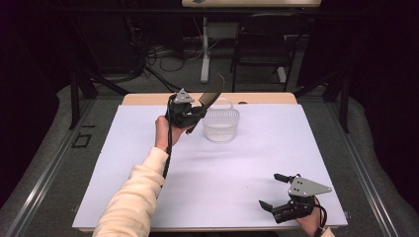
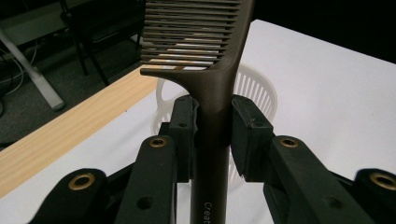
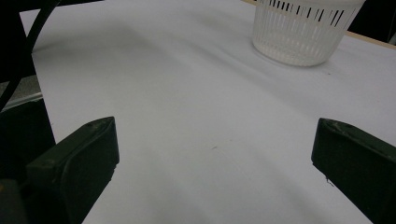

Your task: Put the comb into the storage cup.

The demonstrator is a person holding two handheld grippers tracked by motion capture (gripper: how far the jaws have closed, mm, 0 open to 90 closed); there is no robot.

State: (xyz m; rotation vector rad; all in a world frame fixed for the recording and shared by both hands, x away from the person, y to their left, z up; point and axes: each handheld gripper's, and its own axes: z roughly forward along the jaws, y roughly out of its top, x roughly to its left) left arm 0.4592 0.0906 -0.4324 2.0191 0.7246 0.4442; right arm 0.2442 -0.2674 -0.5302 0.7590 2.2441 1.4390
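Note:
A dark brown comb (image 2: 211, 93) is clamped by its handle between the two pads of my left gripper (image 2: 212, 135), teeth end pointing away. In the high view the left gripper (image 1: 193, 114) holds the comb (image 1: 210, 98) tilted up, just left of a white slotted plastic basket (image 1: 221, 124), above the table. That basket (image 2: 254, 86) lies behind the comb in the left gripper view. My right gripper (image 1: 272, 190) rests low at the table's front right corner, jaws wide open with nothing between them. Its view shows the basket (image 3: 303, 32) far ahead across bare white sheet.
A white sheet (image 1: 212, 168) covers most of the table; a strip of wooden tabletop (image 1: 148, 98) shows at the far edge. Beyond the table stand a dark chair (image 1: 262, 44) and a desk leg with cables on the floor.

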